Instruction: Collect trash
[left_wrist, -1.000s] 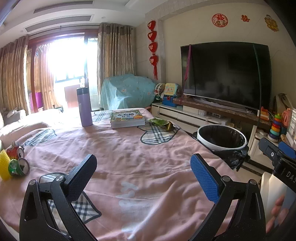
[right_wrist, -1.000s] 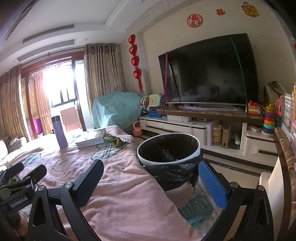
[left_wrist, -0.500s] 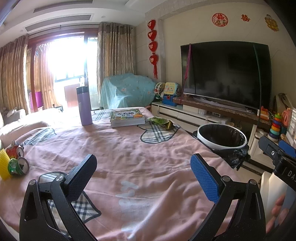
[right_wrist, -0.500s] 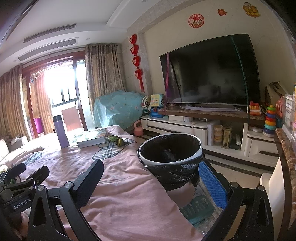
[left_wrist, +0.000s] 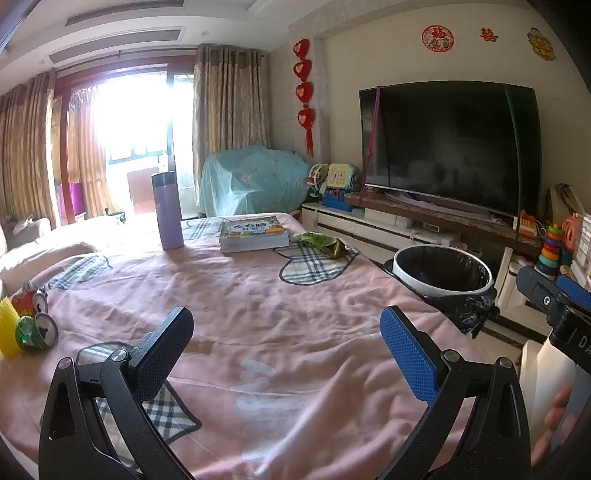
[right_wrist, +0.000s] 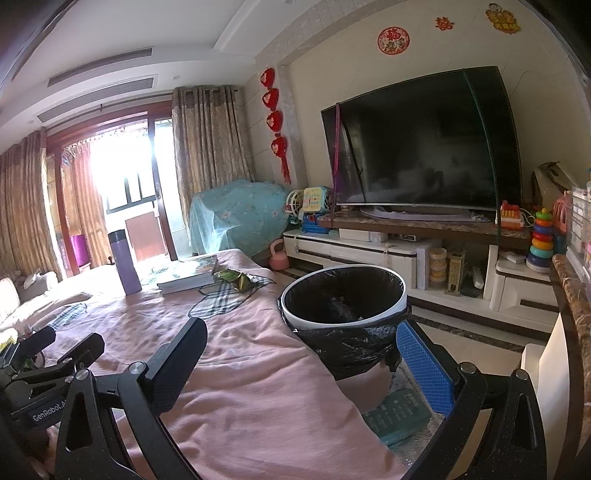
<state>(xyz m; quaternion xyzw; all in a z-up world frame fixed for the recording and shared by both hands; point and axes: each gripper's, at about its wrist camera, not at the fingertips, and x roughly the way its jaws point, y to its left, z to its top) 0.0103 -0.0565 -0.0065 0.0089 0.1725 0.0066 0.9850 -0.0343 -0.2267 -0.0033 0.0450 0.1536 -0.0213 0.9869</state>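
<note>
Because the left gripper (left_wrist: 286, 341) hangs low over the pink cloth (left_wrist: 258, 302) with its fingers spread wide and nothing between them, it looks ready to take something, not to carry. From this left wrist view the trash lies in two places: a green snack wrapper (left_wrist: 322, 243) far ahead, just beside the stack of books (left_wrist: 253, 234), and crushed cans (left_wrist: 35, 325) with a yellow net piece (left_wrist: 7, 328) at the left edge of the cloth. A purple bottle (left_wrist: 167, 210) stands upright near the books, probably not trash. At the right side stands the bin (left_wrist: 443, 273), lined with a black bag and placed against the table edge, so that things can drop in easily. From the right wrist view, the right gripper (right_wrist: 299, 354) is also wide open and empty, held close to the bin (right_wrist: 343, 299). Something dark lies inside, but I cannot tell what. The wrapper (right_wrist: 236, 278) is well apart from this gripper.
</note>
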